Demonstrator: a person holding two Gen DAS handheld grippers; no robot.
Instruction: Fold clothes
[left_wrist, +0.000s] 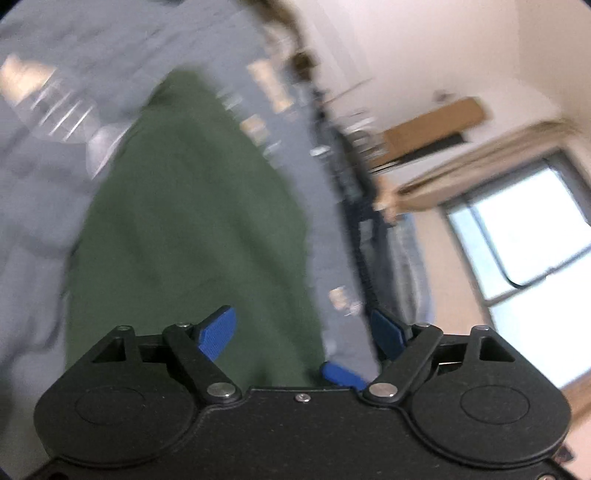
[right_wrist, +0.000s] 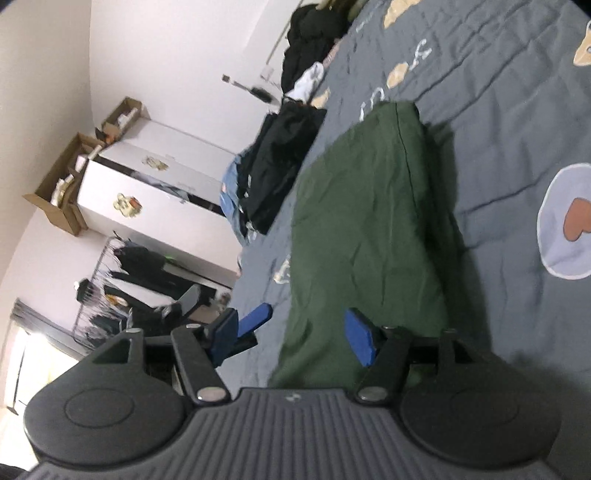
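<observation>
Bedding, a grey bedspread (right_wrist: 498, 110), is carrying the folded green garment (right_wrist: 369, 221). Beside the garment's near end, the right gripper (right_wrist: 306, 328) and left gripper (left_wrist: 306, 332) are both hovering with jaws spread, holding nothing.

both wrist views tilted, low over bed (right_wrist: 498, 92), sharing green garment (left_wrist: 192, 221) (left blurred)

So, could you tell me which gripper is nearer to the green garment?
Neither clearly: the left gripper and right gripper both hang open at the green garment near its edge.
</observation>
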